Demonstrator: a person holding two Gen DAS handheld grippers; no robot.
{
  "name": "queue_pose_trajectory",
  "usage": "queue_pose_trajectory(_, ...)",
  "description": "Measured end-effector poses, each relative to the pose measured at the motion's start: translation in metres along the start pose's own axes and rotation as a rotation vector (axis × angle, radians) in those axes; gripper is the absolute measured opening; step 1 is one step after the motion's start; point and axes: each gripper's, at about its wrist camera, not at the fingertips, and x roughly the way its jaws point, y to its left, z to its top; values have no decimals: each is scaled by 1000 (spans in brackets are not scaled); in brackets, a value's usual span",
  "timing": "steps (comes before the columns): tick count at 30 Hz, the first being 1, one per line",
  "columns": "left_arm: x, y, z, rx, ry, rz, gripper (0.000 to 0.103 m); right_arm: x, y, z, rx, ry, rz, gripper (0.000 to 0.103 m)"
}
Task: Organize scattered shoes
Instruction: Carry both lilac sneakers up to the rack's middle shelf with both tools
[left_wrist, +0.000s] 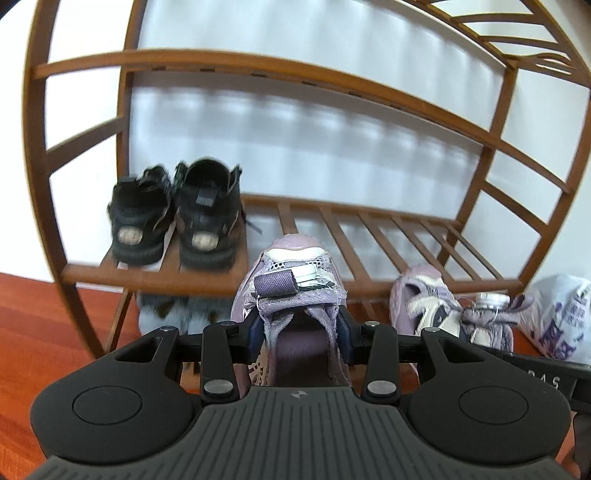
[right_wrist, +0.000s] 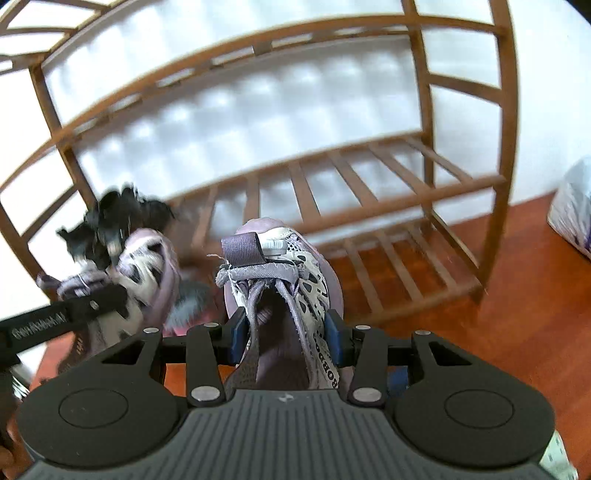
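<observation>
Each gripper is clamped on the heel collar of one lilac sneaker: left gripper (left_wrist: 302, 332) on the left sneaker (left_wrist: 291, 273), right gripper (right_wrist: 284, 338) on the right sneaker (right_wrist: 284, 266), jaws partly closed. Both long axes point up-frame toward the bare slats of the shoe rack (left_wrist: 373, 236), right of the black shoes (left_wrist: 177, 229). Partial print "BORD" on the right sneaker; other writing illegible.

Both views are bright and evenly lit, with soft daylight on the white wall (left_wrist: 332, 122), where slat shadows fall in pale blurred bands. Fisheye distortion bows the rack (left_wrist: 258, 70) into strong curves, and dark vignette fills the corners. Motion blur smears the black shoes (right_wrist: 110, 225) and rack slats in the right view; the left view is sharper, though its black shoes (left_wrist: 177, 229) are soft.
</observation>
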Motion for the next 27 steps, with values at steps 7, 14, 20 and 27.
queue_pose_trajectory(7, 32, -9, 28, 18, -19, 32, 42, 43, 14, 41, -28, -8, -1, 48)
queue_pose_trajectory(14, 66, -11, 49, 23, -9, 52, 42, 82, 32, 65, -72, -3, -8, 48)
queue_pose_trajectory(20, 86, -9, 60, 25, -5, 59, 42, 105, 45, 76, -88, -12, -26, 48)
queue_pose_trajectory(27, 104, -3, 66, 41, 16, 69, 42, 122, 54, 84, -131, -5, -48, 49)
